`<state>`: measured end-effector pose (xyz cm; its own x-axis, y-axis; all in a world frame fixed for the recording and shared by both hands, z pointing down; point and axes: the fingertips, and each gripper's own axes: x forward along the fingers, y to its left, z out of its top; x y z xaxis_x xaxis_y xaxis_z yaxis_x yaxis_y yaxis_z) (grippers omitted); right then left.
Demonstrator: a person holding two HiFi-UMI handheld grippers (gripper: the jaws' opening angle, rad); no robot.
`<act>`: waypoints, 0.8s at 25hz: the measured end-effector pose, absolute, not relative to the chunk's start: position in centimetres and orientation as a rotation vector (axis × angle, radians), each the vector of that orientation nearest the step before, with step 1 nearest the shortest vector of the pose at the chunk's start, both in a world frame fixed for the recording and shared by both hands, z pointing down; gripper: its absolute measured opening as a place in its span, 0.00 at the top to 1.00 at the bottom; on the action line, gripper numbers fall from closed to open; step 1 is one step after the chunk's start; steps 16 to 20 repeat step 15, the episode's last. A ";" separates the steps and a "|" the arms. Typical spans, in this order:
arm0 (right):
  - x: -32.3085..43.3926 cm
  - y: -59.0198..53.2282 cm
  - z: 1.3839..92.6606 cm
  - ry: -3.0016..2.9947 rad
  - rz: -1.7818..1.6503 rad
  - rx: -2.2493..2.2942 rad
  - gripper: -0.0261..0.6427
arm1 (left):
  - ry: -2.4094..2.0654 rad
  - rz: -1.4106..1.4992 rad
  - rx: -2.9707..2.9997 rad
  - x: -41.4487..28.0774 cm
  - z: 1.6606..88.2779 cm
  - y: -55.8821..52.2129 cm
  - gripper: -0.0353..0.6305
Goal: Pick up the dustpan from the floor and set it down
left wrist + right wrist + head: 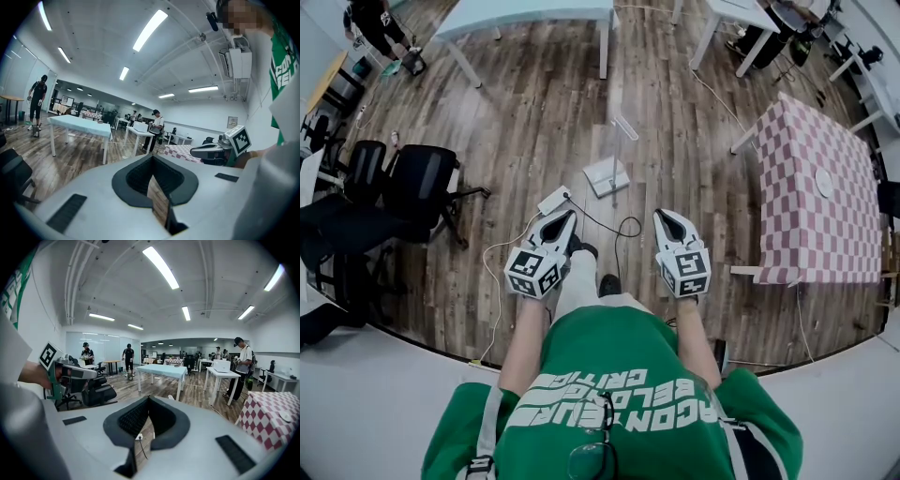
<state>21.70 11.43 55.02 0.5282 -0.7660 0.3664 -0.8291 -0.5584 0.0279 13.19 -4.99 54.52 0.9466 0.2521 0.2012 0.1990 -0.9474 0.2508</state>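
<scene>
Located the dustpan (607, 175) lying on the wooden floor (534, 122), ahead of both hand-held grippers and well apart from them, just beyond a white power strip (553, 200) and a looped black cable (623, 225). Recorded the left hand-held gripper (563, 220) with jaws pressed together at the tips and nothing between them; same for the right hand-held gripper (667, 220), closed and empty. Noted both held out in front of the person's body, side by side, pointing roughly toward the dustpan. Judged pick-up not yet begun. Assessed the dustpan as pale, flat and thin-walled, probably moulded plastic: light, stiff enough to lift from one point, smooth and so liable to slip or swing in a narrow pinch. Made out a thin pale stem rising from the pan's far side, possibly a handle; too small to confirm. Recommended taking hold on that stem if present, otherwise on the raised rear wall of the pan, with jaws opened first and then closed across the thin edge. Flagged the cable close by as a snag risk on approach.
</scene>
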 end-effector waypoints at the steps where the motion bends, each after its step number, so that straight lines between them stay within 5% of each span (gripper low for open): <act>1: 21.6 11.3 55.0 -1.360 0.468 2.562 0.95 | 0.333 0.336 2.872 13.1 54.5 -5.1 0.96; 20: 21.7 10.8 55.5 -1.354 0.490 2.533 0.95 | 0.298 0.298 2.855 12.9 54.5 -6.4 0.96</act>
